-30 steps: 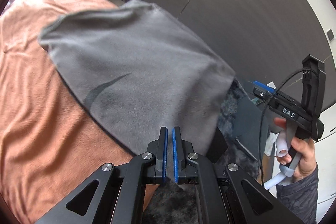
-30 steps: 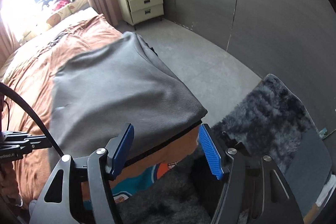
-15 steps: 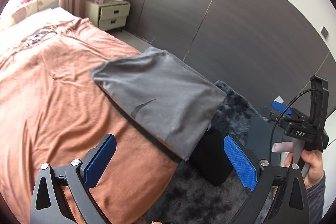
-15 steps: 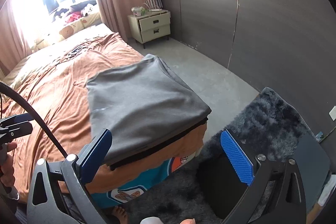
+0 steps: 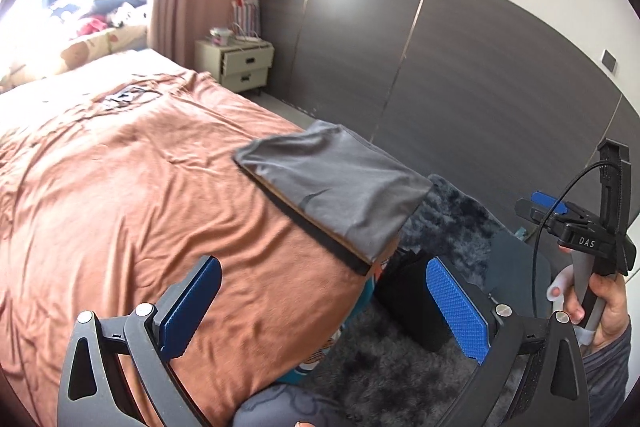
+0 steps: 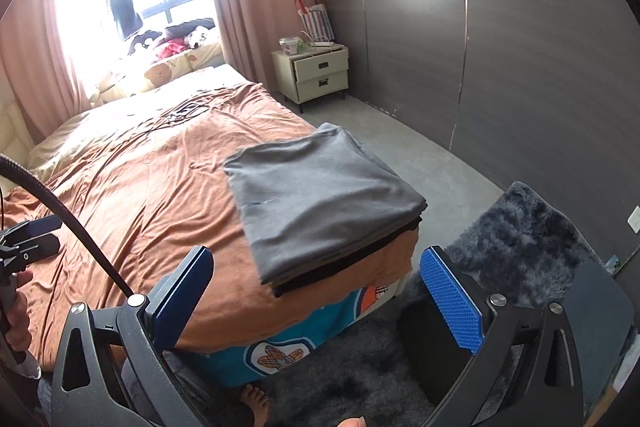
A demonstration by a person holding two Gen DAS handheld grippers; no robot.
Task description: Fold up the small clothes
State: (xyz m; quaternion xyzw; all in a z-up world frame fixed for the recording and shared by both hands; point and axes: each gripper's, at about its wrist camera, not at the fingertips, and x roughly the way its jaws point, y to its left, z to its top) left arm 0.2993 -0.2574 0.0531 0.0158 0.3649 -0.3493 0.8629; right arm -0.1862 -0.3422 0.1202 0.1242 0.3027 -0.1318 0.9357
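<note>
Grey shirt (image 6: 320, 199) sits folded square at the bed (image 6: 160, 187) corner; left gripper (image 5: 324, 311) and right gripper (image 6: 316, 303) hang wide, empty — fold looks finished.

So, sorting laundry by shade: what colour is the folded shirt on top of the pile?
Grey, the folded shirt; clearest in the right wrist view.

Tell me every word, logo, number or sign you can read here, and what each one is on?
"DAS": white letters on the black body of the right gripper, seen from the left wrist camera.
A dark swoosh mark, no letters, on the folded grey shirt.
Cartoon prints on the blue sheet under the bedspread and on the bear pillow: any lettering is too small to read.
Cup on the nightstand: print is blurred, unreadable.
</note>
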